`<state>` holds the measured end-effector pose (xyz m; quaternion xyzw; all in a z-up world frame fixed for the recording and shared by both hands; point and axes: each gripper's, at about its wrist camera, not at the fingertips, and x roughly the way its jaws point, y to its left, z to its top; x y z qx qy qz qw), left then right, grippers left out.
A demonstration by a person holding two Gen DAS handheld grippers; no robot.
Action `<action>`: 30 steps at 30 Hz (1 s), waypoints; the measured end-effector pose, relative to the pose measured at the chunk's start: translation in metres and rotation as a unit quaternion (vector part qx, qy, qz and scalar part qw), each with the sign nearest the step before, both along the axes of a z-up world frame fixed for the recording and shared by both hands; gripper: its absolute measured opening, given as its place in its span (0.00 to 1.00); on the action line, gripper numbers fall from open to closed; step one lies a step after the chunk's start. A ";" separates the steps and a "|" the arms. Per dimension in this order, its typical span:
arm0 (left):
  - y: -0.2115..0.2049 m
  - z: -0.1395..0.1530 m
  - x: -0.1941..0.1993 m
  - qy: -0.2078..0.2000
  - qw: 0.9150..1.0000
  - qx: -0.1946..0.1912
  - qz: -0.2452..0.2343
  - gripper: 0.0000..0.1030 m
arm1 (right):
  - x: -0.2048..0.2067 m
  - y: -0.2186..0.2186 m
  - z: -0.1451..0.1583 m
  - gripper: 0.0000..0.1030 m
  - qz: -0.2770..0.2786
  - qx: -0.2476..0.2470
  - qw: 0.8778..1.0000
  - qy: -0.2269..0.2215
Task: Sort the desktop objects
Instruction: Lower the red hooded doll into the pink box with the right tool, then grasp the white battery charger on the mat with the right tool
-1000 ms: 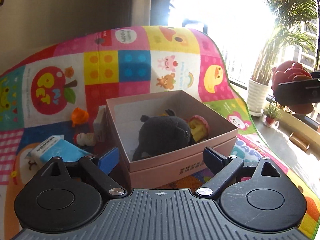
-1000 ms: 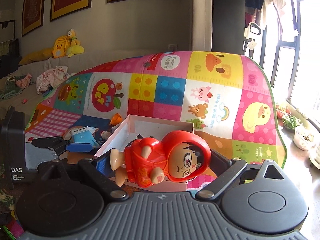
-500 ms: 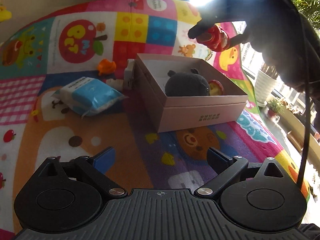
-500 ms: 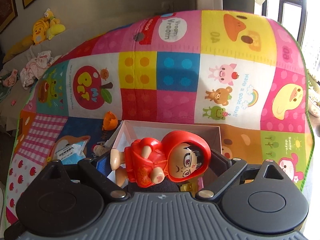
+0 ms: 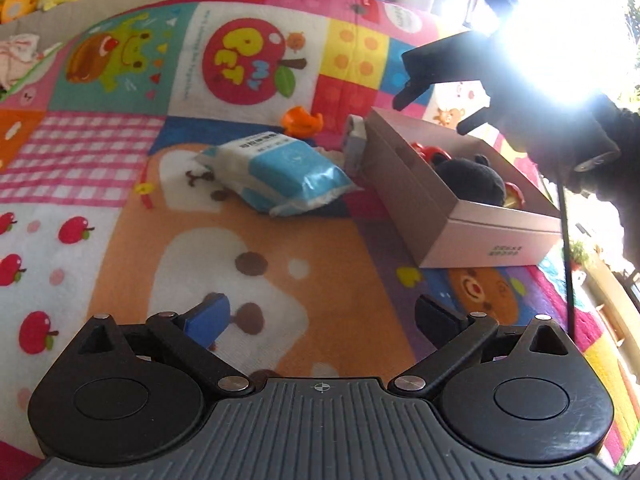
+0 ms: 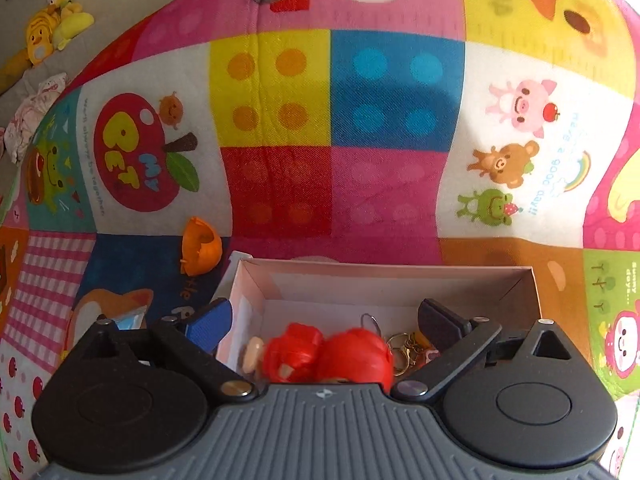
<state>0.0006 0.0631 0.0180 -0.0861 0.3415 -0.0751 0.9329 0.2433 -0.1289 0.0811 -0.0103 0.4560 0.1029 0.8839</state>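
One red doll now lies in the pink box, no longer pinched by the right gripper, whose jaws stand spread above it; that item looks sorted. Left gripper spread, empty, short of the box, wipes pack just beside the box.

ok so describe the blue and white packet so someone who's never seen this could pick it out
Find the pink cardboard box on the colourful play mat. Just outside its left wall lies the soft plastic packet, flat on the mat. Unlike the small orange toy beyond it, it is a pillowy wrapped pack, white with a blue front panel.
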 end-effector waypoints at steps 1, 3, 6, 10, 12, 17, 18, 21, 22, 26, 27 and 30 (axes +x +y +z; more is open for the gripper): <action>0.001 0.000 0.001 -0.008 1.000 0.008 0.009 0.98 | -0.003 0.008 0.006 0.96 0.013 -0.003 1.000 -0.010; 0.007 -0.001 0.002 -0.019 0.999 0.014 0.025 0.98 | -0.005 0.031 0.015 0.90 0.043 -0.018 0.999 -0.025; 0.017 -0.005 0.006 -0.014 0.999 -0.001 0.037 0.98 | 0.000 0.074 0.014 0.85 0.087 -0.066 0.993 -0.048; 0.018 -0.011 0.004 -0.015 0.999 0.001 0.033 0.99 | 0.020 0.116 -0.008 0.61 0.111 -0.107 0.987 -0.040; 0.017 -0.011 0.003 -0.020 0.999 -0.004 0.025 0.99 | 0.036 0.125 -0.020 0.57 0.097 -0.090 0.991 -0.012; 0.018 -0.012 0.001 -0.022 0.999 -0.009 0.028 0.99 | 0.064 0.142 -0.047 0.57 0.071 -0.093 0.993 0.012; 0.019 -0.013 0.001 -0.023 0.999 -0.013 0.028 0.99 | 0.067 0.144 -0.051 0.57 0.067 -0.095 0.993 0.018; 0.022 -0.013 0.002 -0.024 0.999 -0.022 0.030 0.99 | 0.071 0.147 -0.059 0.52 0.062 -0.096 0.993 0.027; 0.023 -0.013 0.002 -0.024 0.999 -0.022 0.030 0.99 | 0.070 0.146 -0.060 0.42 0.062 -0.094 0.993 0.033; 0.021 -0.013 0.001 -0.025 0.999 -0.017 0.029 0.99 | 0.054 0.133 -0.047 0.13 0.081 -0.065 0.993 0.053; 0.021 -0.013 0.001 -0.025 0.999 -0.017 0.029 0.99 | 0.046 0.128 -0.040 0.09 0.090 -0.055 0.993 0.054; 0.021 -0.013 0.001 -0.025 0.999 -0.016 0.029 0.99 | 0.016 0.119 -0.016 0.09 0.129 -0.047 0.990 0.032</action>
